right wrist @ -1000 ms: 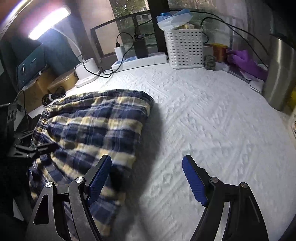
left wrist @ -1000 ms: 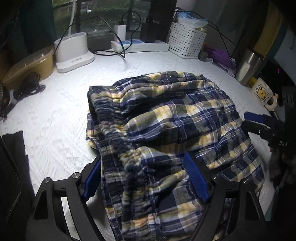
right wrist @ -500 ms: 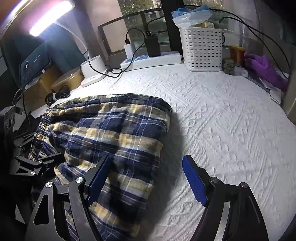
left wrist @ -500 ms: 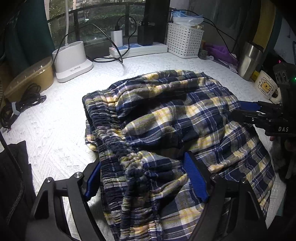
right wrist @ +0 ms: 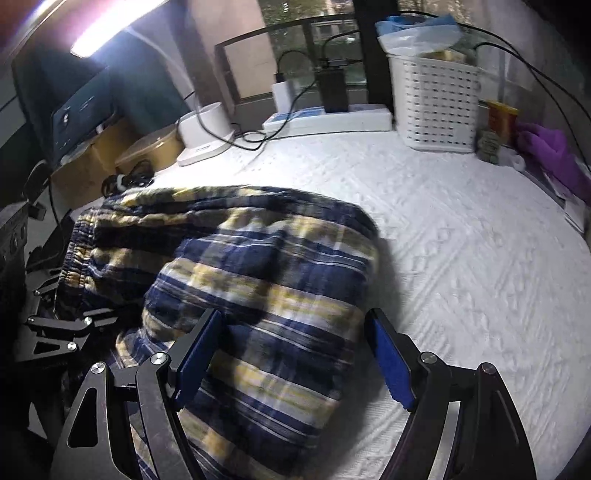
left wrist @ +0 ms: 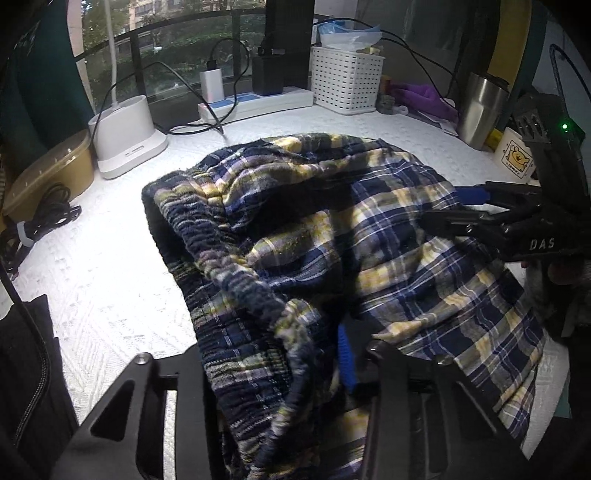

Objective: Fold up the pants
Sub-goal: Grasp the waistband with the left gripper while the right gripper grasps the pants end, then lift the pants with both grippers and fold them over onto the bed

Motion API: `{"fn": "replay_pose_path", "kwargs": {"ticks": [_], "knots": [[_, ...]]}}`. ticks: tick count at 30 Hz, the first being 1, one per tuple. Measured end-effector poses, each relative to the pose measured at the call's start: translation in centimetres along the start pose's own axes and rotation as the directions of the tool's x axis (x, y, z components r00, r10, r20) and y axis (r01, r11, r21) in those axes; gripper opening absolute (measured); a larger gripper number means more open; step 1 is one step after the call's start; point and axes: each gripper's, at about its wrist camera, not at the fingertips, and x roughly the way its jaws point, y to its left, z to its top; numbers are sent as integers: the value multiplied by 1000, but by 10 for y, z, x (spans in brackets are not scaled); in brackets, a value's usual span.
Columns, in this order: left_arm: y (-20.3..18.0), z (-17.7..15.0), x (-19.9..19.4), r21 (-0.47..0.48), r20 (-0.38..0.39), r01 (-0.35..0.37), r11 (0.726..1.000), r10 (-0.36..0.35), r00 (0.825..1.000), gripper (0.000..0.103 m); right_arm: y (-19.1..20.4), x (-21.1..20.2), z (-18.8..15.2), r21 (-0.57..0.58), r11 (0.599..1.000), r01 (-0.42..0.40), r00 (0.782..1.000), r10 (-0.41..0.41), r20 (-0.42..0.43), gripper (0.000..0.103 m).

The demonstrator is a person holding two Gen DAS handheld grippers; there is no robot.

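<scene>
Since a moment ago, the left gripper [left wrist: 280, 354] has closed its fingers on the waistband of the pants [left wrist: 332, 236] bunched on the table [right wrist: 461, 258], while the right gripper [right wrist: 291, 354], fingers wide open, has moved over the fabric.

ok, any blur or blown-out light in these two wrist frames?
Right wrist view: the plaid pants are smeared by motion blur, and the lamp bar at top left is blown out. Left wrist view: sharper, with glare on the white table cover at left; the fisheye bends the window railing.
</scene>
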Motion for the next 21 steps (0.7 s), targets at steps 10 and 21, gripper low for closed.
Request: {"fn": "replay_pose_path", "kwargs": {"ticks": [10,21], "knots": [[-7,3,-18,21,48,-13,1000,12,999,25,15,-3,0,-44,999,23,1000,-23,16,21],[-11,-3,-62,14,139,-21,1000,19,990,24,48,-49,-1,-116,991,70,991,-56,117,16]]}}
